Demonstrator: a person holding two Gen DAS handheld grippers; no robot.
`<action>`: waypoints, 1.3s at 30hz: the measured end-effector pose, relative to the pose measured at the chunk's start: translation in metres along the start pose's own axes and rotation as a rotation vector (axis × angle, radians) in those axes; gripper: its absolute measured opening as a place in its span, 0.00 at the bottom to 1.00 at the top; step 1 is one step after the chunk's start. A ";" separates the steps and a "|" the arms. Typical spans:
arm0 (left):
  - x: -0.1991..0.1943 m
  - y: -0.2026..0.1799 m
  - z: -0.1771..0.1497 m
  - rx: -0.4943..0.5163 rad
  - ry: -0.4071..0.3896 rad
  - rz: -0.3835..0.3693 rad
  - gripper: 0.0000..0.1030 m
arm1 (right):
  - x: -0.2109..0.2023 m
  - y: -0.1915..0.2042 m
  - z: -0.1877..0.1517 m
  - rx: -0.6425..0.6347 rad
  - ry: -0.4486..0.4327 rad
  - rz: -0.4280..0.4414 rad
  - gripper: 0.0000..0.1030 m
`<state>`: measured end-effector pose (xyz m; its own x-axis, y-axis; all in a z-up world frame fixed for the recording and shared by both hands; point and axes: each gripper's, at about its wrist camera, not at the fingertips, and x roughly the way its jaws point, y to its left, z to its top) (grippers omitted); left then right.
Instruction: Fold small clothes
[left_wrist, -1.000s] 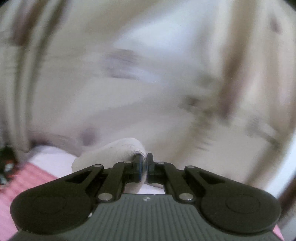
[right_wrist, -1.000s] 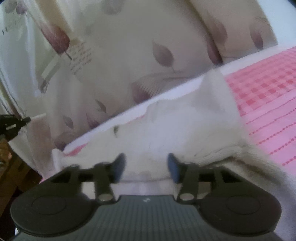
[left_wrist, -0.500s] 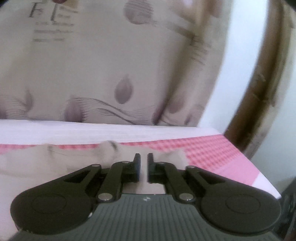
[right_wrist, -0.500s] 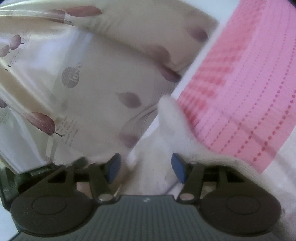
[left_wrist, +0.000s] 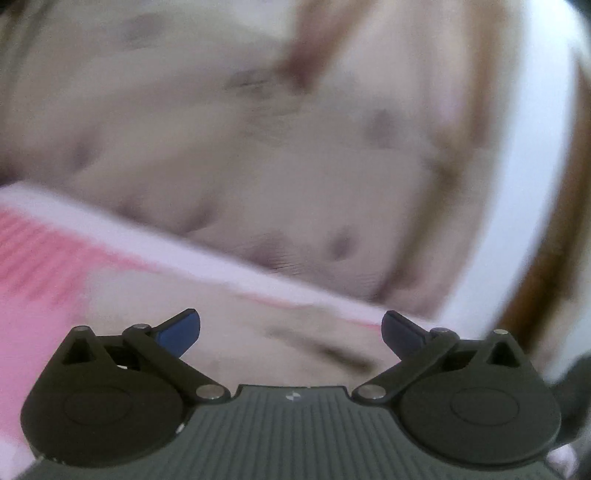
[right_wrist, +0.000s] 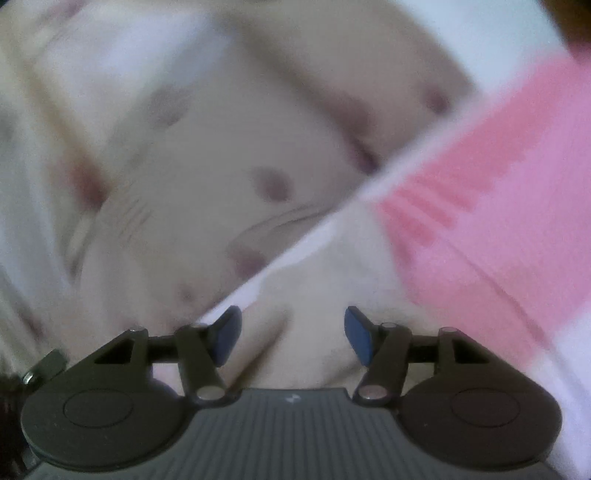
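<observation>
Both views are blurred by motion. A small cream-white garment (left_wrist: 295, 343) lies on the pink checked bedsheet (left_wrist: 37, 266), just beyond my left gripper (left_wrist: 291, 328), which is wide open and empty. In the right wrist view the same pale garment (right_wrist: 332, 266) lies ahead of my right gripper (right_wrist: 293, 334), which is open and empty, its blue pads (right_wrist: 356, 338) apart over the cloth. The garment's outline is too blurred to make out.
A cream curtain with purple leaf prints (left_wrist: 258, 147) hangs behind the bed's far edge; it also fills the upper left of the right wrist view (right_wrist: 184, 147). The pink sheet (right_wrist: 498, 184) spreads to the right. A white wall and brown frame (left_wrist: 546, 221) stand at right.
My left gripper, shut half a second ago, has opened wide over the garment. Both cameras have swung quickly; the right gripper stays open.
</observation>
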<state>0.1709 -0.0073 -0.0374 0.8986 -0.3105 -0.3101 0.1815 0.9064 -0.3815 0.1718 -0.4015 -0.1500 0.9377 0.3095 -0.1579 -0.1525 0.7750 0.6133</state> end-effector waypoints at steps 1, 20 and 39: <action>0.005 0.012 -0.003 -0.018 0.024 0.056 0.95 | 0.005 0.021 0.002 -0.103 0.020 0.011 0.60; 0.024 0.050 -0.020 -0.074 0.066 0.162 0.94 | 0.059 -0.012 0.024 -0.183 0.150 -0.201 0.16; 0.024 0.049 -0.019 -0.068 0.073 0.218 0.85 | 0.067 -0.069 0.055 0.093 0.053 -0.120 0.08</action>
<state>0.1938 0.0239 -0.0801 0.8818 -0.1318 -0.4527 -0.0430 0.9337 -0.3556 0.2626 -0.4647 -0.1600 0.9295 0.2478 -0.2733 -0.0084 0.7548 0.6559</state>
